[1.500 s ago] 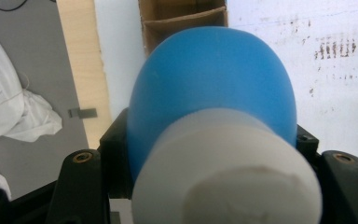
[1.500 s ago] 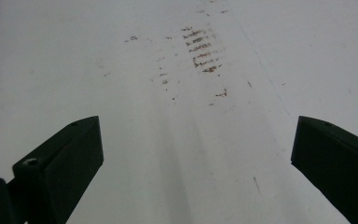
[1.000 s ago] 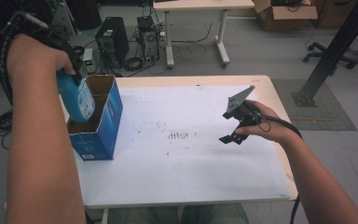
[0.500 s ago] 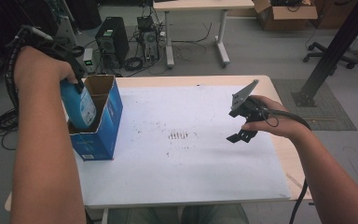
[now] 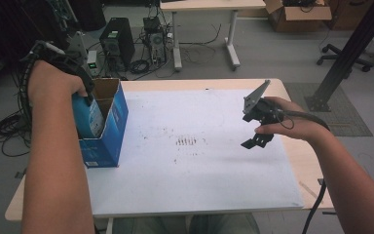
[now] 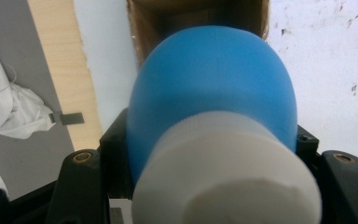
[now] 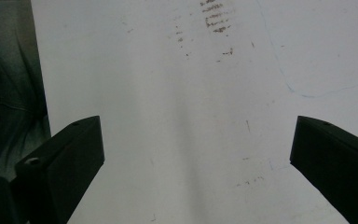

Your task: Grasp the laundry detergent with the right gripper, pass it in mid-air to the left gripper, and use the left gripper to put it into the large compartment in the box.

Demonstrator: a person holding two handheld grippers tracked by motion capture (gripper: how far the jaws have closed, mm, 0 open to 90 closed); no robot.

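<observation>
At the left edge of the tabletop, the left tongs gripped a blue bottle with a white cap, its jaws closed against the bottle's sides. Bottle hung partly inside the open blue box, lower end down in the opening. Right tongs hovered above the stained white sheet, well apart from the box, jaws spread wide with nothing between them.
</observation>
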